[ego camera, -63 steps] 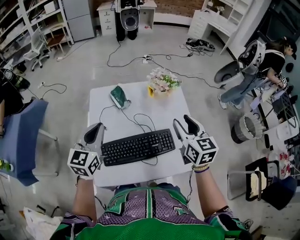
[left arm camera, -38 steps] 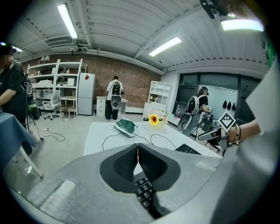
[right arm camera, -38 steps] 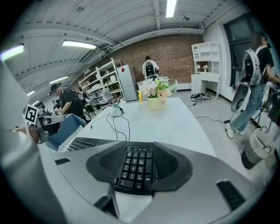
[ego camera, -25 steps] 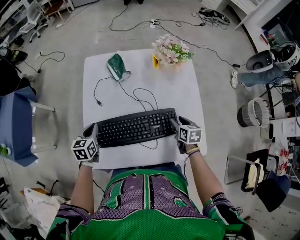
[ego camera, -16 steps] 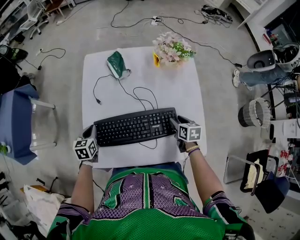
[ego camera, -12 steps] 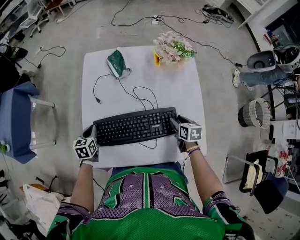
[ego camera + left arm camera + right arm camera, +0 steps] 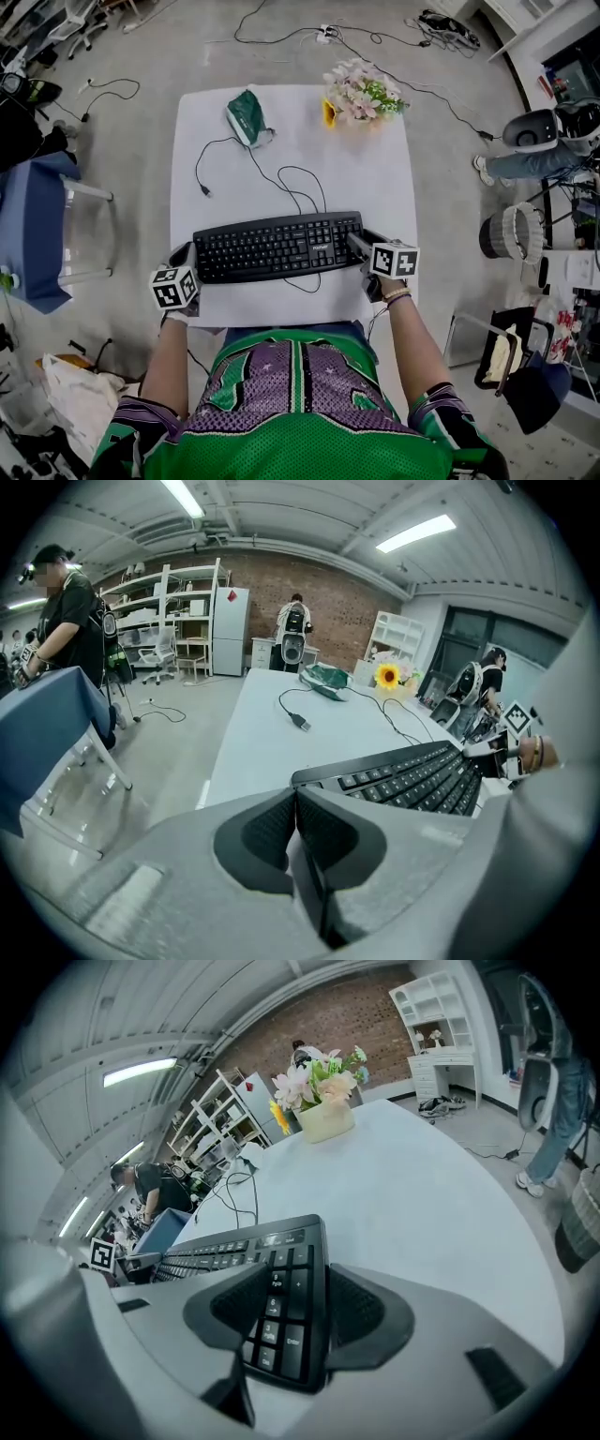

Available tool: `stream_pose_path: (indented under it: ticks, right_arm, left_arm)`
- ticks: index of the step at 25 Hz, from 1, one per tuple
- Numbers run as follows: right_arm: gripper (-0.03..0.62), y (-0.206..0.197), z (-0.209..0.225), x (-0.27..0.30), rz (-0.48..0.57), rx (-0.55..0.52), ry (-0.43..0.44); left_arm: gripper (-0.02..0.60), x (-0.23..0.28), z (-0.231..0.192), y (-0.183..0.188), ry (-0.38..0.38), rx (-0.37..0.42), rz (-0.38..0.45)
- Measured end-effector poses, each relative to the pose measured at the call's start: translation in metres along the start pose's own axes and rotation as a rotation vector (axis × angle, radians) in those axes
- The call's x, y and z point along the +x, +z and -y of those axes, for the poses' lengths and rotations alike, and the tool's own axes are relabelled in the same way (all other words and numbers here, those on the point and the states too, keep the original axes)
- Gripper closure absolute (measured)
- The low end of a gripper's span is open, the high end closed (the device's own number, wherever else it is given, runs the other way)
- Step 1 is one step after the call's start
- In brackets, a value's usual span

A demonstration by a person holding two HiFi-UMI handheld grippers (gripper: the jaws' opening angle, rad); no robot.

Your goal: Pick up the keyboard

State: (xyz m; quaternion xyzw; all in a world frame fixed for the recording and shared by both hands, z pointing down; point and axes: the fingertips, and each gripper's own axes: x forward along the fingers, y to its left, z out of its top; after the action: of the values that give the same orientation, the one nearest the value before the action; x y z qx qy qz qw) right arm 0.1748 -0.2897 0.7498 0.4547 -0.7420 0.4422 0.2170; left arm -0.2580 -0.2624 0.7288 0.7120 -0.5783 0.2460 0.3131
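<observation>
The black keyboard [image 7: 278, 247] lies across the near part of the white table [image 7: 375, 178]. My right gripper [image 7: 357, 243] is at its right end. In the right gripper view the number-pad end of the keyboard [image 7: 277, 1251] sits between the jaws of the right gripper [image 7: 298, 1283], with the pads closed against it. My left gripper [image 7: 187, 253] is just off the keyboard's left end, by the table's near edge. In the left gripper view the left gripper [image 7: 294, 791] is shut with nothing in it, and the keyboard [image 7: 412, 772] starts just beyond its tips.
The keyboard's cable loops over the table behind it and ends in a loose USB plug [image 7: 204, 190]. A green and white object [image 7: 248, 103] and a pot of flowers [image 7: 361, 94] stand at the far edge. A blue chair [image 7: 37, 234] stands left of the table.
Both grippers have come down from above the table to the keyboard's two ends. Over the last second the left one sank a little further; the right one stayed on the right end.
</observation>
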Motion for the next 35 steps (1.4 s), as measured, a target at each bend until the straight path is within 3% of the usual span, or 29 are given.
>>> stream_pose_path:
  ticks: [9,14,21,29,35]
  right_arm:
    - [0.393,-0.004,0.000,0.000,-0.026,0.018,0.046]
    - [0.393,-0.004,0.002,-0.001,-0.023,0.049,0.087]
    - [0.396,0.002,-0.003,-0.006,-0.038,0.155,0.239]
    - [0.399,0.001,-0.007,-0.009,-0.098,0.164,0.363]
    - [0.418,0.002,-0.011,-0.023,-0.124,0.242,0.518]
  left_arm:
    - [0.563,-0.011,0.000,-0.015,-0.001,0.018,-0.040]
    - [0.563,-0.008,0.001,-0.012,-0.015,-0.013,-0.044]
    - [0.565,-0.005,0.002,-0.012,-0.048,-0.006,-0.090]
    - [0.565,-0.004,0.001,-0.012,-0.041,-0.014,-0.094]
    - [0.565,-0.001,-0.001,-0.011,-0.038,-0.005,-0.106]
